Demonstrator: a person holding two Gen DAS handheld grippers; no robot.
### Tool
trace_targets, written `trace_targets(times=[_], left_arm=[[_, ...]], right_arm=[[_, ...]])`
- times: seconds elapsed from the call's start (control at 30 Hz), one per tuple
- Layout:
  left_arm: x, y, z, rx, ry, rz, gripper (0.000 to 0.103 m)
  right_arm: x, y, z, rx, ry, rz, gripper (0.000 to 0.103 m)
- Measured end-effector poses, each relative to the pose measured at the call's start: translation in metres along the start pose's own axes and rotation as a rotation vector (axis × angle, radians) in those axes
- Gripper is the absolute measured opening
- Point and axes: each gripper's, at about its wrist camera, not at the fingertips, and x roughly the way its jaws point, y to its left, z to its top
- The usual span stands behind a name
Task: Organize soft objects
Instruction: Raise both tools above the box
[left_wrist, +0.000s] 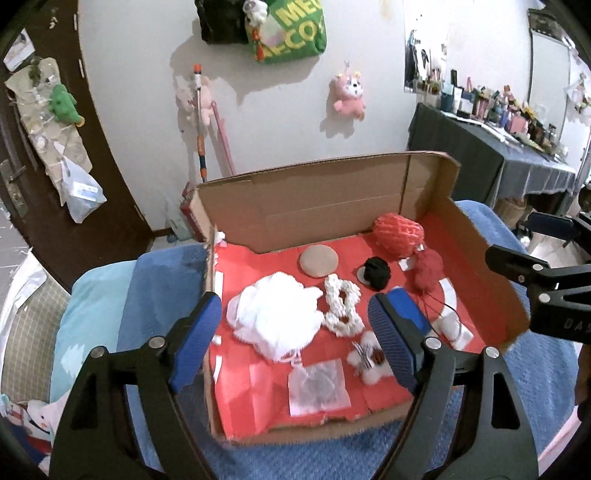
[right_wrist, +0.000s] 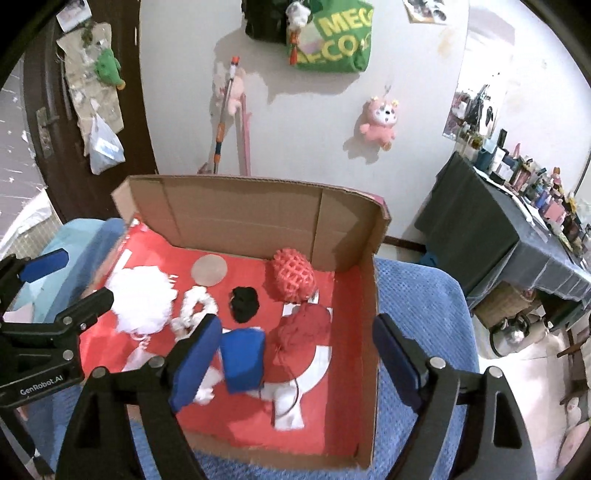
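Note:
A cardboard box (left_wrist: 306, 192) lined with red paper holds soft objects: white fluffy stuffing (left_wrist: 273, 314), a white braided loop (left_wrist: 341, 304), a black pom (left_wrist: 376, 271), a tan round pad (left_wrist: 318, 260), a red net ball (left_wrist: 399, 230) and a dark red yarn ball (left_wrist: 428, 271). My left gripper (left_wrist: 295, 339) is open above the stuffing and the loop. My right gripper (right_wrist: 295, 354) is open over the box's right half, above the dark red yarn ball (right_wrist: 304, 328). The left gripper's blue fingertip (right_wrist: 243, 360) shows in the right wrist view.
The box rests on a blue blanket (right_wrist: 417, 332). A clear plastic bag (left_wrist: 319, 386) and a small white fluffy piece (left_wrist: 369, 360) lie in the box's front. A dark cloth-covered table (right_wrist: 498, 236) with many small items stands at the right. Plush toys hang on the wall.

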Motion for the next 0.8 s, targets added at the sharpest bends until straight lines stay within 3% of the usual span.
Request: trace_targets(times=[0.4,0.53,0.8], left_arm=[[-0.032,0.011,-0.055,-0.065,-0.057,-0.031,0.084],[-0.03,0.018,-0.075,-0.101,-0.055,-0.061,0.084],[-0.011,0.013,-0.098,-0.103,-0.07,-0.049,0.084]], right_arm=[[-0.052,-0.001,-0.051,0.061,-0.128,0.049,0.093],[-0.053,-0.001,-0.068,0.081,-0.156,0.05,0.094],[-0.034,-0.003,-0.1,0.117,-0.18,0.039,0.094]])
